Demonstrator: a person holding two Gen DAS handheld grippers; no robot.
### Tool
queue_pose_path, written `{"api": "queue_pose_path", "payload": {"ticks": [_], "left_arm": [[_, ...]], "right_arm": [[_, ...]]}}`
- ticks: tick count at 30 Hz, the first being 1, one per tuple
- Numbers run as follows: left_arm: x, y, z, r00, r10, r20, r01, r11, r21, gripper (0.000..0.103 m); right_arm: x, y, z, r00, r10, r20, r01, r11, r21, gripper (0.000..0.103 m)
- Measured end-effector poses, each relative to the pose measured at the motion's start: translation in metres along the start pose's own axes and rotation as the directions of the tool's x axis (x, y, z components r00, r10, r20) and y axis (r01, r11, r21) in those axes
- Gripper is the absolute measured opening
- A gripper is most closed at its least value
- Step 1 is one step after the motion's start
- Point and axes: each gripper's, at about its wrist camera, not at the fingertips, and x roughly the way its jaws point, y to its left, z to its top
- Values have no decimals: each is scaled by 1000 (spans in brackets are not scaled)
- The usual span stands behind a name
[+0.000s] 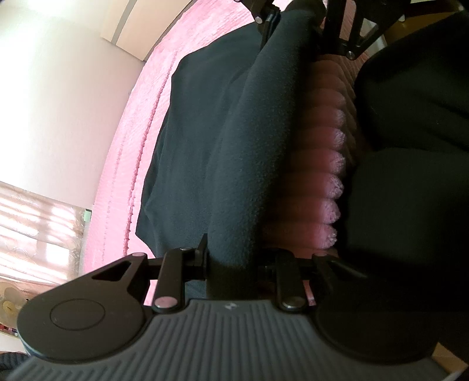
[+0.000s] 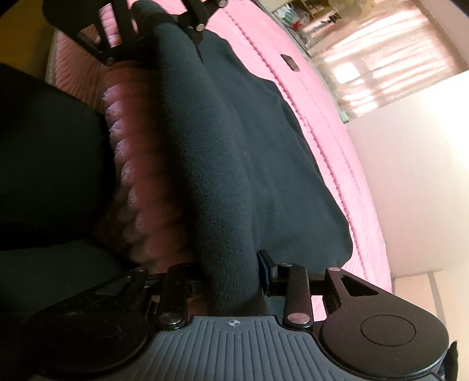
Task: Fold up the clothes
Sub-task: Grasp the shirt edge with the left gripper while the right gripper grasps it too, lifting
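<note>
Dark garment (image 1: 205, 123): lay on the pink bedspread (image 1: 140, 123), one edge gathered into a raised ridge. Left gripper (image 1: 231, 260): clamped on one end of that ridge. Right gripper (image 2: 234, 278): clamped on the other end.

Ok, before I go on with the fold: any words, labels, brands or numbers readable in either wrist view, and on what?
No readable text in either view.
Small crosshair mark, no letters, on the ribbed grey gripper body.
Faint mark on the other ribbed grey body: too blurred to read.
Dark teal fleece garment: no label showing.
Cluttered shelf items: too small to read.
</note>
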Motion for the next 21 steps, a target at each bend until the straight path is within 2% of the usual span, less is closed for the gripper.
{"api": "queue_pose_path", "payload": {"ticks": [8,16,21], "left_arm": [[2,0,0,1000,-6,6,6,1000,-5,20],[2,1,-2,1000,-10,17,10,1000,-18,20],[3,2,-2,1000,-11,17,11,1000,-12,20]], "right_arm": [[-5,3,1,1000,-13,8,13,1000,-11,34],[-14,-3,2,1000,-5,13,4,999,44,33],[-19,-5,5,1000,3,-7,-2,997,74,27]]}}
